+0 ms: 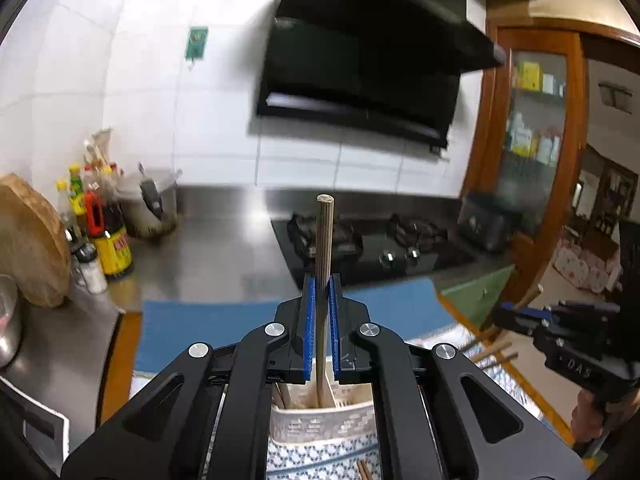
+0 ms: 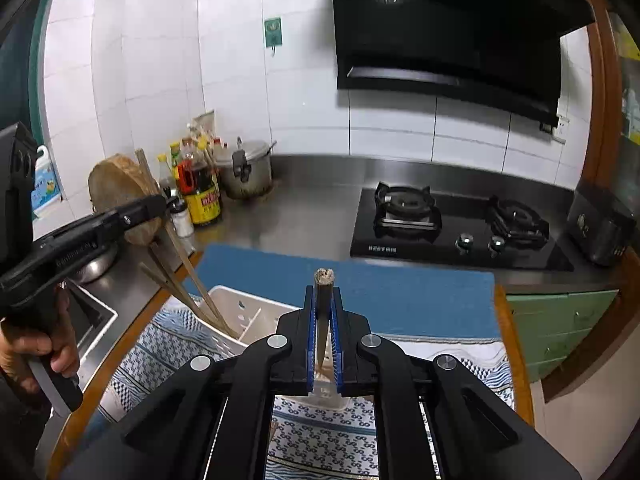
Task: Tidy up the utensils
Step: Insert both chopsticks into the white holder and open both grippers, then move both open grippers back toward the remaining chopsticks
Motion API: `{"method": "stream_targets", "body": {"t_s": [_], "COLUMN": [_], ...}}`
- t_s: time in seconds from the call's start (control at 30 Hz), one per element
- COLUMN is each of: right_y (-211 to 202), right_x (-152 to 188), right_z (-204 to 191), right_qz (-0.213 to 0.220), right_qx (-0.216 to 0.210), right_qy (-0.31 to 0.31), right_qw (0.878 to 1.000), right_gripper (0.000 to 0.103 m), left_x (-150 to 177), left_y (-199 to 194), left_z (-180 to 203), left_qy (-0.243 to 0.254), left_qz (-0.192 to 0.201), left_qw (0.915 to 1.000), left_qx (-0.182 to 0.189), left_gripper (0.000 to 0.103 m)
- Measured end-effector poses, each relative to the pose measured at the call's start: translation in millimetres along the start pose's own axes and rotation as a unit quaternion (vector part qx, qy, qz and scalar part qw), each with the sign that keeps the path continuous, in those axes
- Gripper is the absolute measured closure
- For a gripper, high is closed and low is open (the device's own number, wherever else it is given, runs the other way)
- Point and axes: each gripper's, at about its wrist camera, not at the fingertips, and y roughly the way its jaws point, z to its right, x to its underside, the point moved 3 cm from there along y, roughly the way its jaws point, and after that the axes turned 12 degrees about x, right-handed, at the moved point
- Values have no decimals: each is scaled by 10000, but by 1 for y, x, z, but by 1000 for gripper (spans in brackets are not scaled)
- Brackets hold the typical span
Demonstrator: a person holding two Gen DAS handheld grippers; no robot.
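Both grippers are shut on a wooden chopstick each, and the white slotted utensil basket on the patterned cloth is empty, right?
Not empty: the right wrist view shows wooden chopsticks already leaning in the white slotted utensil basket. Left gripper and right gripper each clamp a chopstick.

Ribbed wooden chopstick (image 1: 322, 264); perforated plastic basket (image 1: 320, 424).

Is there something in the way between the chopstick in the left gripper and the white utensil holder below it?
Nothing visible blocks it. The left gripper is shut on a chopstick whose lower end already reaches into the white utensil holder. Other chopsticks lean in the same holder, to one side.
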Motion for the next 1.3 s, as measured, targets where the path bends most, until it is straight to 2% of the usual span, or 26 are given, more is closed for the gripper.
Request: {"method": "stream_targets", "body": {"t_s": [0.2, 0.33, 0.4, 0.43, 0.47, 0.53, 0.6, 0.8, 0.97, 1.1, 1.3], "right_y": [9, -1, -9, -15, -20, -30, -37, -42, -38, -35, -26], "right_x": [9, 11, 12, 15, 18, 25, 37, 102, 166, 211, 255], "right_z": [-5, -7, -8, -9, -10, -12, -14, -26, -40, -56, -81], "right_qz": [-58, 98, 179, 216, 238, 259, 216, -370, -947, -1456, -1893], "right_qx": [94, 168, 189, 185, 160, 109, 53, -122, -128, -283, -351], "right_qy": [-113, -213, -250, -259, -255, -242, -217, -38, 63, 187, 255], "right_qw": [9999, 9996, 9993, 9993, 9993, 9993, 9995, 9992, 9954, 9888, 9810], "right_gripper": [94, 81, 80, 78, 77, 75, 74, 75, 75, 75, 75], "left_x": [19, 23, 24, 25, 25, 28, 30, 56, 87, 108, 134], "left_y": [13, 13, 11, 9, 7, -1, -7, -34, -55, -71, -87], "left_z": [-9, -10, -10, -10, -9, -7, -3, 9, 10, 7, 2], "left_qy": [-14, 19, -5, -31, -42, -33, 9, 55, -117, -331, -485], "left_qz": [-354, -436, -478, -480, -472, -424, -397, -413, -457, -457, -491], "left_qw": [9994, 9990, 9989, 9988, 9989, 9991, 9992, 9991, 9989, 9983, 9969], "left_qx": [-17, -29, 18, 41, 43, 49, 40, -22, -65, -156, -369], "left_gripper": [95, 94, 93, 89, 78, 68, 67, 56, 39, 33, 24]}}
